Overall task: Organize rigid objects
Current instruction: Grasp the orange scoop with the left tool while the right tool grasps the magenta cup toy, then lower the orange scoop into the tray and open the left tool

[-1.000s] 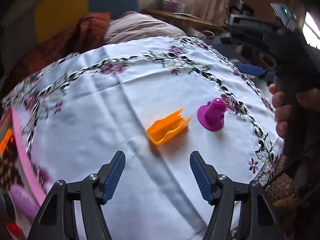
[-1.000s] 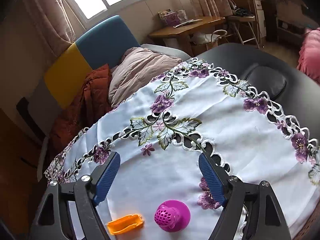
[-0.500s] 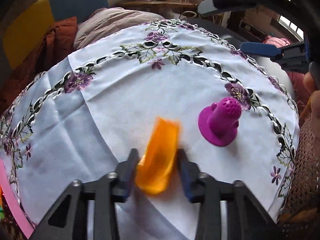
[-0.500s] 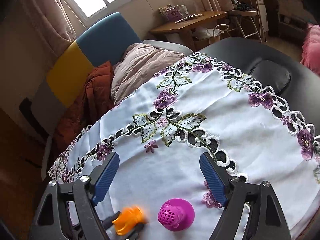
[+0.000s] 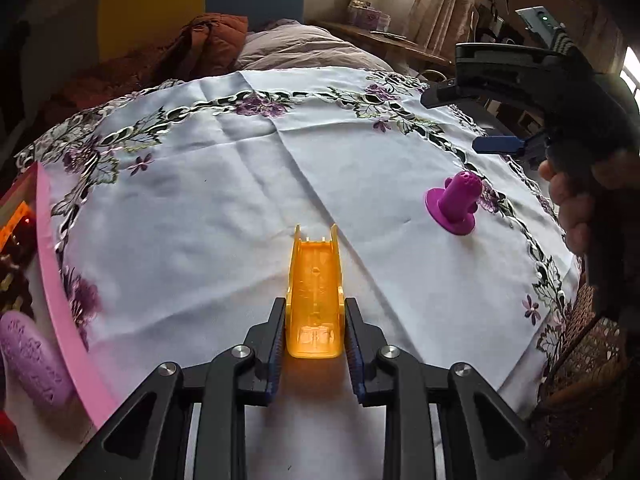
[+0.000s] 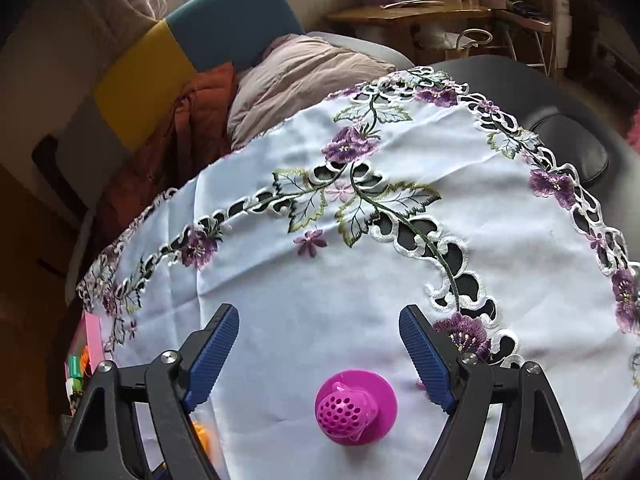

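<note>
Orange plastic trough (image 5: 315, 300) clamped in the left gripper (image 5: 315, 354), long axis pointing straight ahead off the fingertips; right gripper (image 6: 320, 356) spread wide, magenta strainer piece (image 6: 354, 406) standing just short of its fingers; embroidered white tablecloth (image 5: 224, 200); pink box (image 5: 52, 280) lies left; sofa behind.

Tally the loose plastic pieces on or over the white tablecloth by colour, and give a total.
Orange: 1, the orange channel piece, clamped in the left claw.
Magenta: 1, the magenta perforated piece, standing on the cloth below the open right claw.
Total: 2
</note>
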A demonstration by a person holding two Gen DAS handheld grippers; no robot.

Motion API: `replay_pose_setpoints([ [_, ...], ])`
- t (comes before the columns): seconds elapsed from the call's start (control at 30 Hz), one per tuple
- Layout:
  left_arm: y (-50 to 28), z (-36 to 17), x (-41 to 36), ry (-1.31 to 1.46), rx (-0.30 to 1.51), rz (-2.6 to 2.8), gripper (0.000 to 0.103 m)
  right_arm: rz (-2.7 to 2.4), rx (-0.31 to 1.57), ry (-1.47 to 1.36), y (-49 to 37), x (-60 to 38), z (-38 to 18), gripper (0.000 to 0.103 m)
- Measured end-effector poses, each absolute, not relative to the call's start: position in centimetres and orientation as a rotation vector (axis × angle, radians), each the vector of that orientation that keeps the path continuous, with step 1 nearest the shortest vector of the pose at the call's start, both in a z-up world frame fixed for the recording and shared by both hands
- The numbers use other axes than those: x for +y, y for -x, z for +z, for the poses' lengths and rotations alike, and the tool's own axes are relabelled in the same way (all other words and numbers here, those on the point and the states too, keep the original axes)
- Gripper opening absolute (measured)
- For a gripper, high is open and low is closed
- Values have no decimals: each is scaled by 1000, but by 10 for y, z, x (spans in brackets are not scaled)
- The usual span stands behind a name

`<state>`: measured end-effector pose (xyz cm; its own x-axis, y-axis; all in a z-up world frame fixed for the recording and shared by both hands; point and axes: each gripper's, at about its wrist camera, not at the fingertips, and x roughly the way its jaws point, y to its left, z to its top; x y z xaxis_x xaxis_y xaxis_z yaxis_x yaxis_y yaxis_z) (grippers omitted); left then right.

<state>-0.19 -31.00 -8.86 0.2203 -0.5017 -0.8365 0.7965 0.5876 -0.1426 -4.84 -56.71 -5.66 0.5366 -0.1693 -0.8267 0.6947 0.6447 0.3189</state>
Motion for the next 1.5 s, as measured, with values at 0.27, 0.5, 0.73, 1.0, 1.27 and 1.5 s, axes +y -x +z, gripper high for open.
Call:
replay_pose_setpoints([
  [0.27,20,-94,-295,-388,894,-910,26,-594,924,-689,48,-565,-65,80],
  [0.5,19,-96,-291,-358,896,-912,26,-596,1012,-666,47,-553,-74,75],
  [0.73,19,-97,-288,-343,900,-916,26,-626,1184,-522,38,-535,-94,33],
  [1.0,24,-84,-277,-315,887,-909,26,-374,1122,-419,2,-500,-85,33],
  [1.27,28,-57,-253,-250,853,-883,26,-337,1182,-180,-20,-466,-102,33],
  [1.5,28,-43,-234,-237,824,-841,26,-332,1179,-213,-18,-469,-101,33],
])
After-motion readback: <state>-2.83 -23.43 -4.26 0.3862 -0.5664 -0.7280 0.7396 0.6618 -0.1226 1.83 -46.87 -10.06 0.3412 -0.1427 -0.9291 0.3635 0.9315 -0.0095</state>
